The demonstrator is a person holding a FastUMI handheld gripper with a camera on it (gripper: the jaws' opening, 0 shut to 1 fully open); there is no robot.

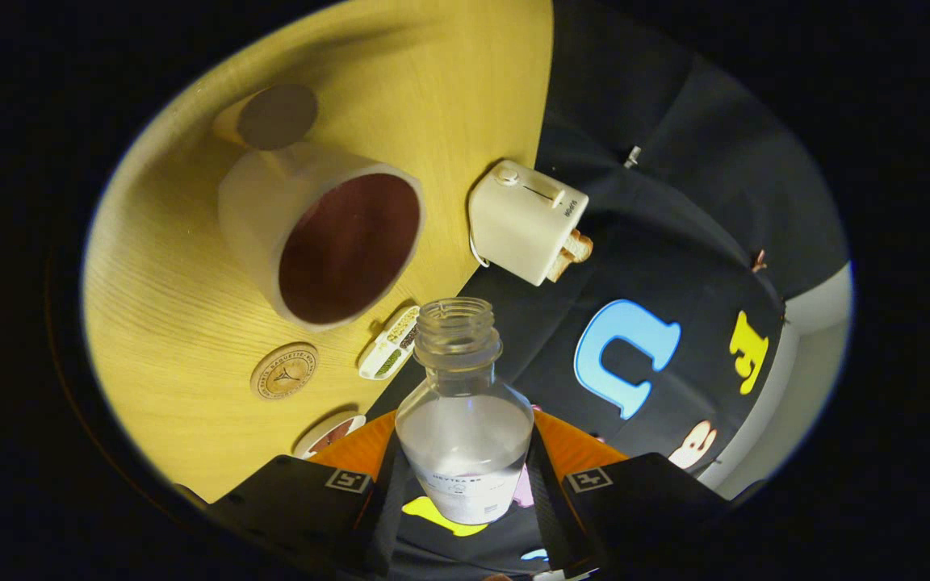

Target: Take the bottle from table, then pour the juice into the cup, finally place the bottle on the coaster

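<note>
gripper (465, 492): clenched on the bottle, one finger pressing each side of its lower body.
bottle (465, 420): clear plastic, cap off, open mouth pointing ahead toward the cup; it sits between the fingers with its neck reaching beyond them, a pale label on its lower part (print too small to make out).
tilt: the whole view is rolled, so the table runs up one side and the booth wall up the other; bottle and gripper are leaning over together.
cup (324, 242): cream outside, dark reddish-brown inside, standing on the table just ahead of the bottle's mouth; whether that dark is liquid or the cup's own lining, i cannot tell.
coaster (284, 371): round, tan, with a stamped mark, flat on the table near the cup's rim, bare on top, apart from the bottle.
table (174, 323): yellow wood grain.
toaster (525, 219): small, cream, at the table's edge beyond the bottle, a slice of toast poking out of it.
other bits: a short cylinder (267, 117) with a brown top beyond the cup; a small oblong dish (389, 343) with mixed filling between the cup and the bottle neck.
</note>
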